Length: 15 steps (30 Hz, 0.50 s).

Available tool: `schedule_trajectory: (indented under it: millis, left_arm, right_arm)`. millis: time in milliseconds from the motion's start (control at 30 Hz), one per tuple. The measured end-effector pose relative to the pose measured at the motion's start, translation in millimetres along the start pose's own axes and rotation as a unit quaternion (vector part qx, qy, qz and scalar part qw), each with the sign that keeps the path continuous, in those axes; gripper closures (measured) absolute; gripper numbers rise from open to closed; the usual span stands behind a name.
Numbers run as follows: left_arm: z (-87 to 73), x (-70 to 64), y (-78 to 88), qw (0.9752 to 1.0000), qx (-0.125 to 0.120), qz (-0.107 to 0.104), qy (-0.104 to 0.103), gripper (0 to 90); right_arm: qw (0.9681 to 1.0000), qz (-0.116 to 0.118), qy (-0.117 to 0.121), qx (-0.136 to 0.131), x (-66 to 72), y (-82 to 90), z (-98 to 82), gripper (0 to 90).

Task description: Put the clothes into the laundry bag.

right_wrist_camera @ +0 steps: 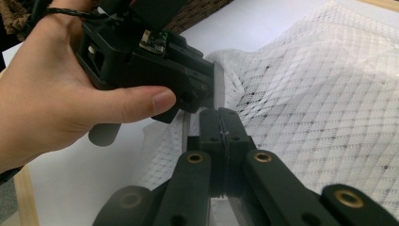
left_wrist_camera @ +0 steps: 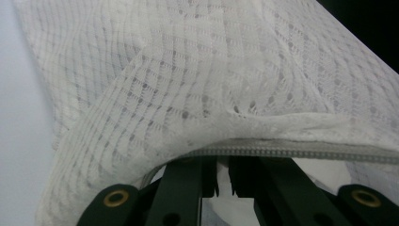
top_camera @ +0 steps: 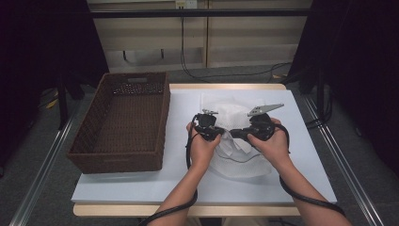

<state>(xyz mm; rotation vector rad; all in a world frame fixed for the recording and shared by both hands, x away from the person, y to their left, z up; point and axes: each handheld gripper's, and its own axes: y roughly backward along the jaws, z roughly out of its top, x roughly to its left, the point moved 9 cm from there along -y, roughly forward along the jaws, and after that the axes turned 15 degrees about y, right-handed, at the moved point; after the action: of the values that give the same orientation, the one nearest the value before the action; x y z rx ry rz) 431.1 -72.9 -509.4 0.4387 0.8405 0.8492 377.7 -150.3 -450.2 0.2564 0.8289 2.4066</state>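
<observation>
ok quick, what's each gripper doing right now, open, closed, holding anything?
Left gripper: closed on the zipper edge of the white mesh bag.
Right gripper: closed, pinching the same bag's edge.

high view: above, facing forward-down | gripper views: close along jaws | shared: white mesh cloth (top_camera: 237,141)

Around my work area: a basket, a table and the room behind.

I see a dark brown woven basket (top_camera: 124,120) on the left part of the white table top (top_camera: 117,186), with a handle slot in its far wall. Behind the table stands a light wooden cabinet (top_camera: 202,33), and black cables (top_camera: 221,74) lie on the grey floor (top_camera: 28,155).
</observation>
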Motion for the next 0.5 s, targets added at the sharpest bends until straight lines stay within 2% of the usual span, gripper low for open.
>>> schedule_trajectory:
  millis: [33, 100, 167, 367, 500]
  left_arm:
    - [-2.4, 1.9, 1.1, 0.9999, 0.012, 0.000, -0.006, 81.7]
    - [-4.5, 2.6, 2.3, 0.9998, 0.019, -0.004, -0.001, 77.6]
    - [-6.6, 3.5, 5.3, 0.9996, 0.028, -0.007, -0.005, 73.1]
    - [-11.5, -0.3, 12.7, 0.9992, 0.037, -0.013, -0.011, 61.6]
    - [-18.5, -2.3, 20.7, 0.9974, 0.062, -0.011, -0.035, 53.9]
  right_arm:
    - [1.0000, 0.001, 0.001, 0.000, 0.1, -0.4, -0.4, 90.0]
    - [1.0000, 0.002, 0.002, 0.003, -0.1, -0.8, -1.3, 90.0]
    - [1.0000, 0.004, 0.003, 0.002, 0.2, -2.3, -1.5, 90.0]
    - [1.0000, 0.005, 0.002, 0.005, 2.3, -6.9, -3.0, 90.0]
    - [1.0000, 0.004, 0.002, 0.005, 1.8, -6.1, -3.3, 90.0]
